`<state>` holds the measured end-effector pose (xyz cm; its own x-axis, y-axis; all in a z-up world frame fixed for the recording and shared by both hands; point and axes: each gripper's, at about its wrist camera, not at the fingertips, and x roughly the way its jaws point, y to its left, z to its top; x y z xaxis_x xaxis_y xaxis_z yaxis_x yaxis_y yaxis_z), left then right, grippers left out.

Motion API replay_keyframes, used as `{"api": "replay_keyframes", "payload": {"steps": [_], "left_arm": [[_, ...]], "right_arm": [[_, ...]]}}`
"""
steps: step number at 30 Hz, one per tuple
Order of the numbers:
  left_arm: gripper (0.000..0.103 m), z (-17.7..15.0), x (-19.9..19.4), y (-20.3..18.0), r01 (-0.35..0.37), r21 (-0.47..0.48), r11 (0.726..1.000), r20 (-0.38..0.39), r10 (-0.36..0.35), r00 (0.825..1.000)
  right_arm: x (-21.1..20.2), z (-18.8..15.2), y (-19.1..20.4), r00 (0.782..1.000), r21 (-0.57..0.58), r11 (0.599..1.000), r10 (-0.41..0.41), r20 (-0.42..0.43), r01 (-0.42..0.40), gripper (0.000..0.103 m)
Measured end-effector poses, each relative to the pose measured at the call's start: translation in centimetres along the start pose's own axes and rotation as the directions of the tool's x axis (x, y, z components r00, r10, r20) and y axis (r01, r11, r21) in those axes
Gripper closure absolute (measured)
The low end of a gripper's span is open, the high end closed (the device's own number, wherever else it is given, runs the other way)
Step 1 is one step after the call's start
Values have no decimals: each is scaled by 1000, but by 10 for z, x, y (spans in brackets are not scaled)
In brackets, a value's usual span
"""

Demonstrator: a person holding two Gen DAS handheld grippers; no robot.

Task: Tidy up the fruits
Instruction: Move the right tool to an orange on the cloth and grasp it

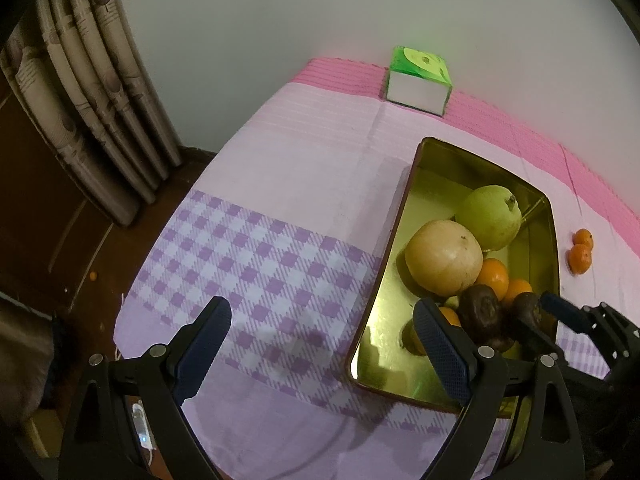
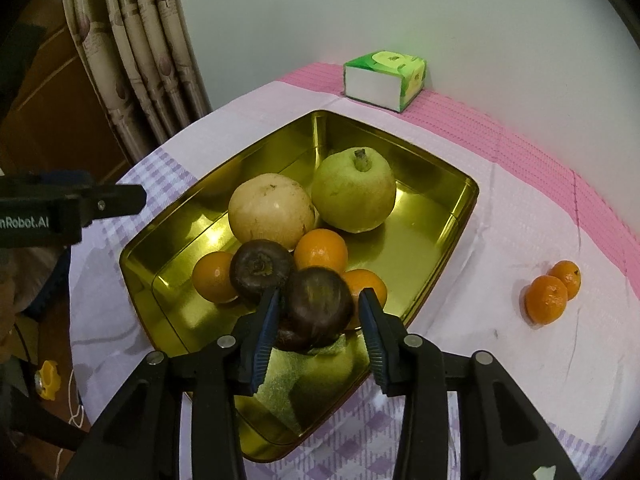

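Note:
A gold metal tray (image 2: 436,236) (image 1: 384,280) holds a pale round fruit (image 2: 271,210) (image 1: 443,257), a green pear (image 2: 354,190) (image 1: 490,216), several oranges (image 2: 321,249) and dark purple fruits (image 2: 260,270). My right gripper (image 2: 320,300) has its jaws around a dark purple fruit (image 2: 318,298) over the tray's near part; a small gap shows at the right finger. My left gripper (image 1: 324,324) is open and empty above the checked cloth, left of the tray. Two small oranges (image 2: 550,294) (image 1: 580,256) lie on the cloth right of the tray.
A green and white tissue box (image 2: 384,80) (image 1: 418,82) stands at the back of the table near the wall. Curtains (image 1: 92,92) hang at the left. The table's left edge drops to a dark wooden floor. A yellow object (image 2: 47,378) lies on the floor.

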<state>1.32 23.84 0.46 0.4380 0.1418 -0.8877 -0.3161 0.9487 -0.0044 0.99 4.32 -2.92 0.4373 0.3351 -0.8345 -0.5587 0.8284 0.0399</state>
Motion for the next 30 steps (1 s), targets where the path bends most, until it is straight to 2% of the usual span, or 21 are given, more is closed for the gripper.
{"api": "replay_keyframes", "payload": {"steps": [4,9,14,19,22,26,30], "left_arm": [[11,1,0,0,3,2,1000,-3,-3,1000],[11,1,0,-1,5,3,1000,-5,-5,1000],[11,2,3,-4,8,7,1000,-13,-8,1000],[11,3,4,-5,10,12,1000,-17,-10,1000],[11,3,5,-6,9,14,1000,-19,-9,1000],[11,2,7,-9,9,23,1000,-19,-9,1000],[11,2,7,-11,10,30,999,-14,-9,1000]], "right_arm": [[-11,3,-7,999,29,1000,1,36,-2,58],[-24,5,-28,996,69,997,-48,71,43,53],[-35,1,-76,989,182,977,-127,78,111,53],[-46,-5,-133,966,277,935,-248,70,220,53],[-46,-8,-161,956,314,913,-289,51,260,53],[-37,-11,-198,963,397,885,-270,10,244,53],[-22,-6,-216,970,456,862,-242,-17,223,53]]}}
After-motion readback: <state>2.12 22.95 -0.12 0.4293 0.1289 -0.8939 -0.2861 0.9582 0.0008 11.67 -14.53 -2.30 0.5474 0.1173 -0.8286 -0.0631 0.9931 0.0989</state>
